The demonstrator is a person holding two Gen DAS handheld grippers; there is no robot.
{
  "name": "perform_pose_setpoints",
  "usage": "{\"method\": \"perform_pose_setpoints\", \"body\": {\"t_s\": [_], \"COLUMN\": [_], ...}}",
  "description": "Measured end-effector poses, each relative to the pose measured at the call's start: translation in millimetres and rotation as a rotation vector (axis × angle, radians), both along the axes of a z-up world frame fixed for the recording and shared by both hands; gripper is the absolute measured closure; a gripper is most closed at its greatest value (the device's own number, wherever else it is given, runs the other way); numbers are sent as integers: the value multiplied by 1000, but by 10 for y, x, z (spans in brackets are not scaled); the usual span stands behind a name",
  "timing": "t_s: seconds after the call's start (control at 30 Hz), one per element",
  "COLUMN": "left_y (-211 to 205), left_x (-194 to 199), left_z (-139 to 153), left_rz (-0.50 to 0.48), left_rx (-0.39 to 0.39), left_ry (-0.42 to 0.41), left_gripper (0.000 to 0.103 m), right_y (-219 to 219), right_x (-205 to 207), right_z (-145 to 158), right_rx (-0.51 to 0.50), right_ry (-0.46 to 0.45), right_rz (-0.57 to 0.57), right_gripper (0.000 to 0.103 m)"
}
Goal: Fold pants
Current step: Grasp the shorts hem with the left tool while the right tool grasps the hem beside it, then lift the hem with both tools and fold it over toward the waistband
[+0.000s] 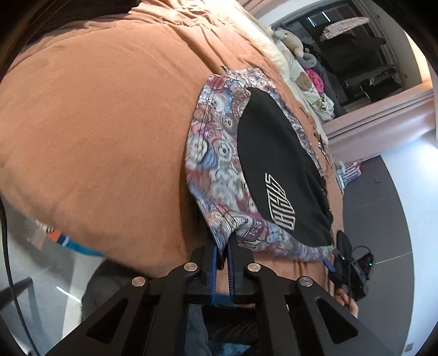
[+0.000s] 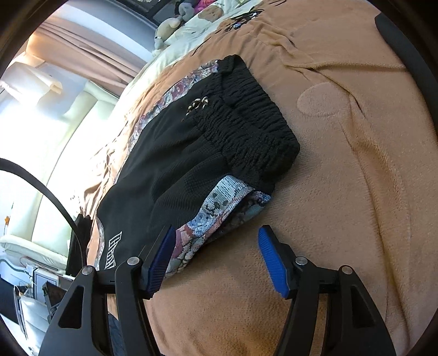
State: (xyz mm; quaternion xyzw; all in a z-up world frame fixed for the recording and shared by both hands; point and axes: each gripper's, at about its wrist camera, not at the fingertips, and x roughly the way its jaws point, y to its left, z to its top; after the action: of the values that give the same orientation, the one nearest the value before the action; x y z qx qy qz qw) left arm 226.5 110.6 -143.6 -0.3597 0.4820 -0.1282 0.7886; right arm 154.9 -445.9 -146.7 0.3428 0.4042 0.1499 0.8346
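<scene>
The pants [image 1: 273,164] lie folded on an orange-brown blanket [image 1: 95,123]. They are black with a white logo and patterned side panels. In the left wrist view my left gripper [image 1: 225,247] is shut on the patterned near edge [image 1: 219,191], and the cloth runs in between its fingers. The right wrist view shows the black gathered waistband [image 2: 251,128] at the far end and a patterned panel [image 2: 208,219] near me. My right gripper [image 2: 216,249] stands open over that panel's edge. Its blue pads [image 2: 273,263] are wide apart and press on nothing.
Soft toys [image 1: 295,46] and a cream pillow [image 2: 208,16] lie at the head of the bed. Grey floor [image 1: 383,205] runs along the bed's side. Pale curtains [image 2: 82,49] hang by a bright window. Wide bare blanket [image 2: 342,164] spreads beside the waistband.
</scene>
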Motion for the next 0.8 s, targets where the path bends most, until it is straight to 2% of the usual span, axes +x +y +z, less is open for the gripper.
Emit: {"method": "perform_pose_setpoints", "body": {"t_s": [0.23, 0.43, 0.47, 0.5, 0.53, 0.57, 0.6, 0.8], "left_y": [129, 209, 218, 218, 220, 221, 228, 199], "left_x": [-211, -293, -306, -309, -320, -332, -349, -358], "left_z": [-25, -80, -106, -119, -134, -140, -146, -214], "left_rz": [28, 74, 80, 86, 95, 107, 122, 124], "left_rx": [-40, -86, -111, -123, -133, -133, -133, -193], "left_ry": [63, 63, 62, 60, 56, 53, 47, 16], "left_gripper": [99, 97, 88, 71, 60, 41, 33, 32], "right_y": [28, 9, 2, -3, -3, -8, -13, -25], "right_x": [24, 53, 53, 51, 48, 48, 46, 32], "right_z": [13, -11, -12, -18, -20, -23, -29, -60], "right_rx": [6, 20, 23, 26, 28, 29, 30, 42], "right_ry": [-9, -10, -10, -10, -11, -11, -11, -17], "right_rz": [22, 31, 32, 34, 36, 38, 40, 41], "right_gripper": [42, 42, 42, 42, 42, 42, 42, 42]}}
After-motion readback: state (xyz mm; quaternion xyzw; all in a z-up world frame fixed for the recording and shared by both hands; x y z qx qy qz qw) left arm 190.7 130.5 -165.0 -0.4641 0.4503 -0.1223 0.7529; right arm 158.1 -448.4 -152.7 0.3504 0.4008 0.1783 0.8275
